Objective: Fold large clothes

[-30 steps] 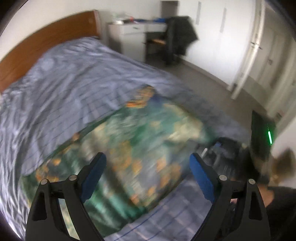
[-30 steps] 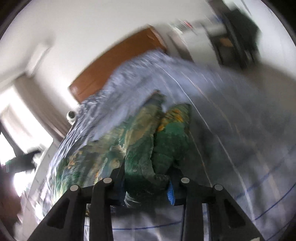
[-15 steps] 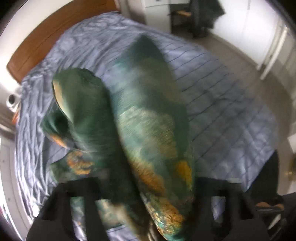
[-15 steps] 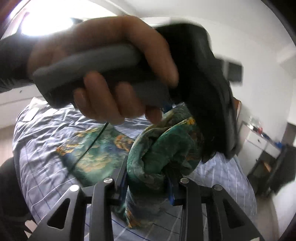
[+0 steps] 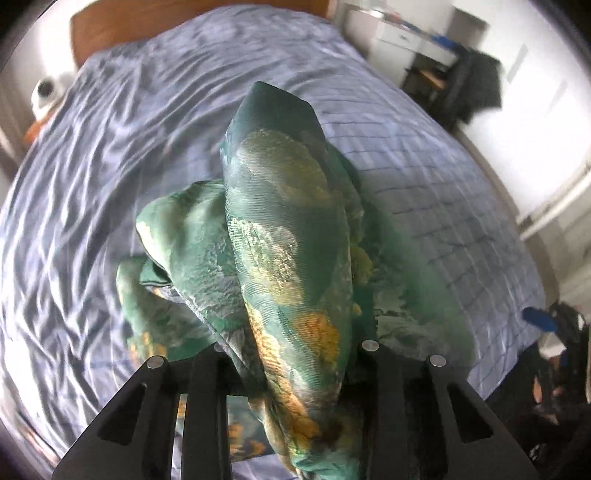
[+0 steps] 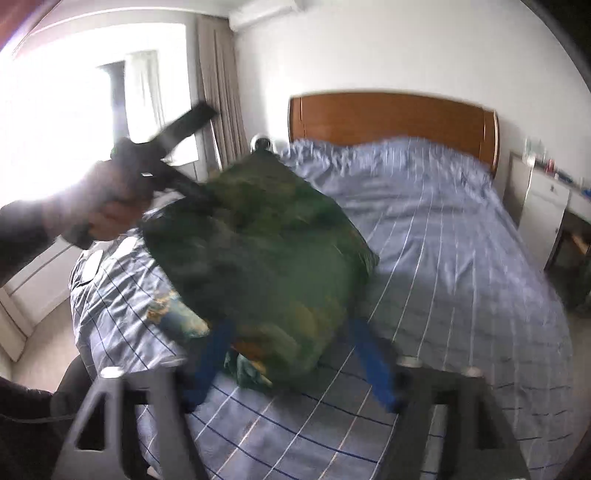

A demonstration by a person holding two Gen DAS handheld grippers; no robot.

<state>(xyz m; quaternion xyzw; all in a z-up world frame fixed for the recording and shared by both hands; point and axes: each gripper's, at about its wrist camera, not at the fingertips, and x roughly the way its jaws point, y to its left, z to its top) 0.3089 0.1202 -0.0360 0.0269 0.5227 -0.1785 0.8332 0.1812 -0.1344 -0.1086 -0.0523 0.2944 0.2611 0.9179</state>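
Left gripper [image 5: 295, 354] sits at the bottom centre of my left wrist view with a thick fold of the green patterned garment [image 5: 284, 229] bunched between its black fingers; its jaws are closing on that cloth. From there the fabric rises up the middle of the frame as a tall ridge, with more of it heaped to the lower left, all over the blue checked bedspread [image 5: 110, 155]. I see a wooden headboard [image 5: 110, 26] at the top left.

On my right wrist view, the right gripper [image 6: 295, 354] fills the bottom of the frame, blurred, its blue pads [image 6: 369, 354] standing apart on either side of the hanging garment [image 6: 258, 251] as the jaws open; I cannot tell whether the pads touch the cloth. At the left of that frame a hand [image 6: 107, 210] grips the other tool's handle, with the garment stretched from it toward the centre above the bedspread [image 6: 443, 240].
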